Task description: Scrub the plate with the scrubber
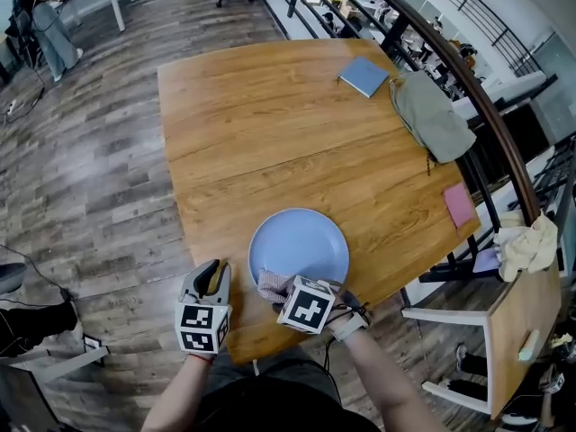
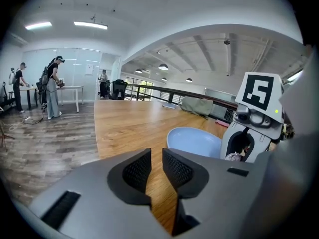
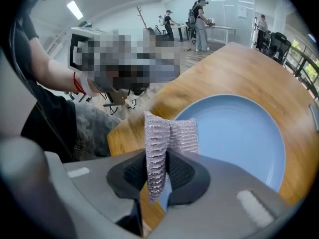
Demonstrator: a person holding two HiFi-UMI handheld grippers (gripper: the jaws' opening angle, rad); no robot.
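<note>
My right hand-held gripper (image 3: pixel 157 172) is clamped on the 1 silvery mesh scrubber (image 3: pixel 169 133). The scrubber's free end sticks out past the jaws so it can meet the dish. It sits at the near rim of the 1 blue plate (image 1: pixel 299 244), which lies flat on the wooden tabletop (image 1: pixel 270 133). My left hand-held gripper (image 2: pixel 155 167) has its jaws slightly apart and empty. It hovers just beside the plate, I'd guess to steady it. That makes 2 grippers in play.

Grey left gripper (image 1: pixel 213 268) and right gripper (image 1: pixel 271 287) at lower centre, black ribbed pads (image 2: pixel 136 170), black-and-white marker cubes (image 1: pixel 201 328); red wristband (image 3: pixel 77 83), dark clothing (image 1: pixel 270 409)
</note>
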